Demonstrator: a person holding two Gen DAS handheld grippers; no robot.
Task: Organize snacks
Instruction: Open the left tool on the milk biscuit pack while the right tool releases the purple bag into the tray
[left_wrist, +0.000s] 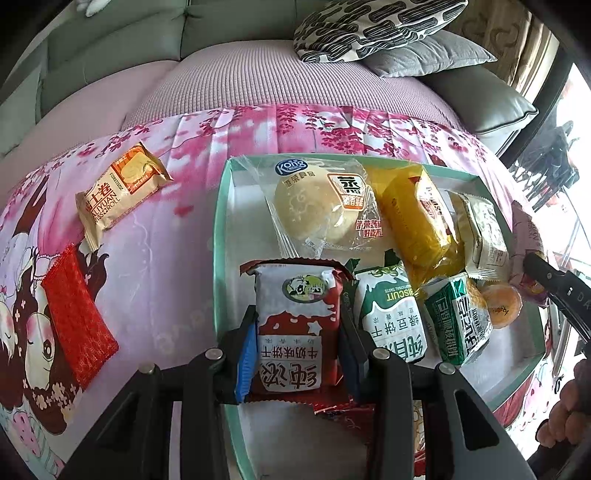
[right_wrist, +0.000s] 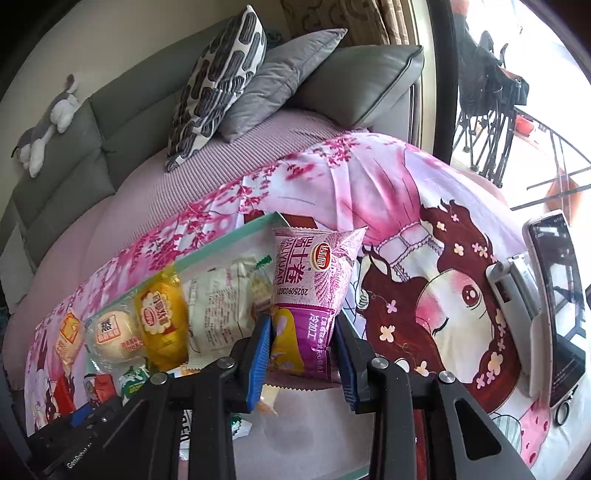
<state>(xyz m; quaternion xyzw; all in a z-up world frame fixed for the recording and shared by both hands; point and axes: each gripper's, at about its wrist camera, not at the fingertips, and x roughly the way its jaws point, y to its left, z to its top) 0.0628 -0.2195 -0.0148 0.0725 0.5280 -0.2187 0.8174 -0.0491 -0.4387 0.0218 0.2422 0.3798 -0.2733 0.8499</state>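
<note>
Left tool (left_wrist: 297, 345) is clamped on a red-and-white biscuit pack (left_wrist: 295, 325), blue pads pressing both sides, held over the near end of the mint-rimmed tray (left_wrist: 221, 236). Right tool (right_wrist: 303, 354) is clamped on a purple swiss roll pack (right_wrist: 312, 295), sitting at the tray's far corner by the rim (right_wrist: 221, 240).

Tray already holds a steamed bun pack (left_wrist: 325, 206), a yellow cake pack (left_wrist: 417, 221), a cream pack (left_wrist: 480, 236), 2 green-and-white biscuit packs (left_wrist: 391, 314) and a small orange jelly cup (left_wrist: 500, 301). Still out on the floral cloth (left_wrist: 166, 258), well apart from the tray: a tan swiss roll pack (left_wrist: 118, 192) and a red mesh pack (left_wrist: 77, 314). Phone on a stand (right_wrist: 554, 314) sits off to the side.

Step looks like placing, both hands loaded, tray roughly two thirds filled.

Next move: lower each pack into a bare patch, release without knocking neighbours. Free floor is mostly the near-left strip, so the purple pack may end up leaning on the rim. Then fetch the 2 leftovers
</note>
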